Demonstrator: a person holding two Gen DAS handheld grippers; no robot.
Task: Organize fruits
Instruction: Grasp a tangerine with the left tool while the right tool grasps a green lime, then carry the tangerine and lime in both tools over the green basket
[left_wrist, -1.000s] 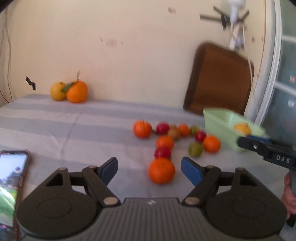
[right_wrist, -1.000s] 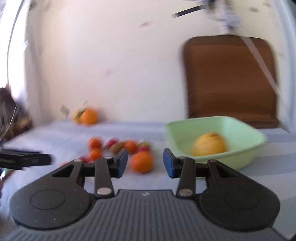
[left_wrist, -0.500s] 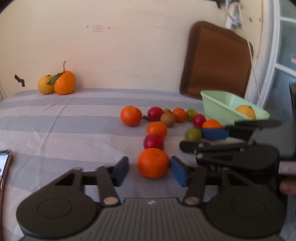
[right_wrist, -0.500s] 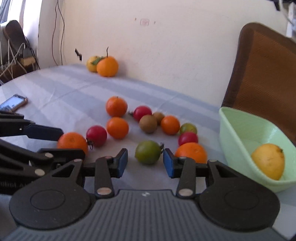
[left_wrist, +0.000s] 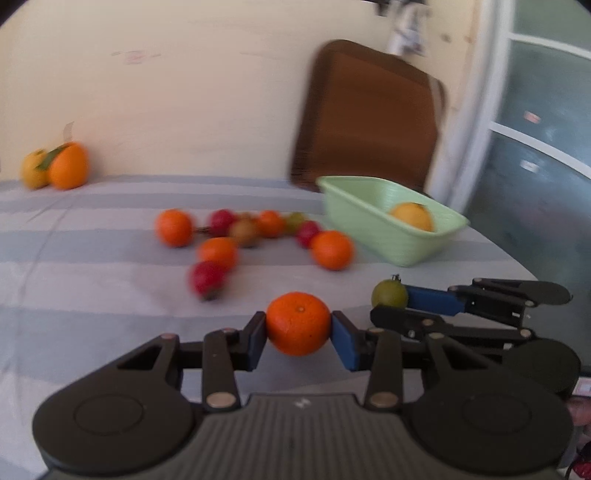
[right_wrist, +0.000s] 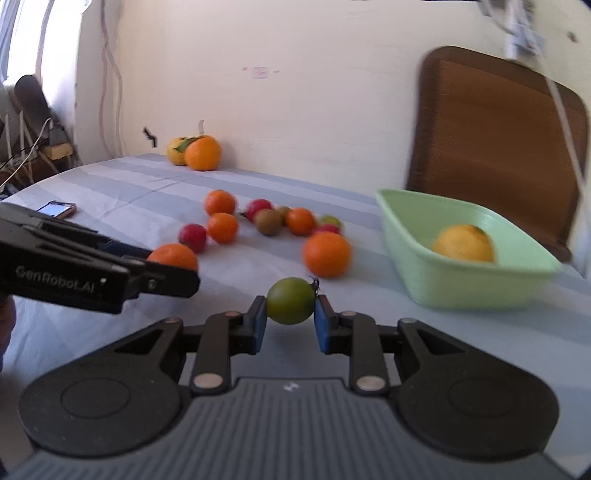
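Note:
A mandarin orange (left_wrist: 297, 323) sits between the blue pads of my left gripper (left_wrist: 298, 329), whose jaws are closing and touch it on both sides. My right gripper (right_wrist: 290, 314) is closing too, its pads pressing a small green fruit (right_wrist: 290, 301). Both fruits hang just above the striped cloth. The two grippers are side by side: the right gripper (left_wrist: 388, 304) shows at the right of the left wrist view. A pale green tub (right_wrist: 461, 291) at the right holds one yellow citrus (right_wrist: 463, 243). Several orange, red and brownish fruits (left_wrist: 218, 253) lie loose mid-table.
A large orange and a yellow fruit (left_wrist: 68, 170) rest against the far wall at the left. A brown chair back (right_wrist: 495, 140) stands behind the tub. A phone (right_wrist: 57, 209) lies on the cloth at the left. The table edge curves round past the tub.
Both grippers went from open to closed on fruit: the left on the nearest orange, the right on the green fruit. Both fruits now sit raised off the cloth.

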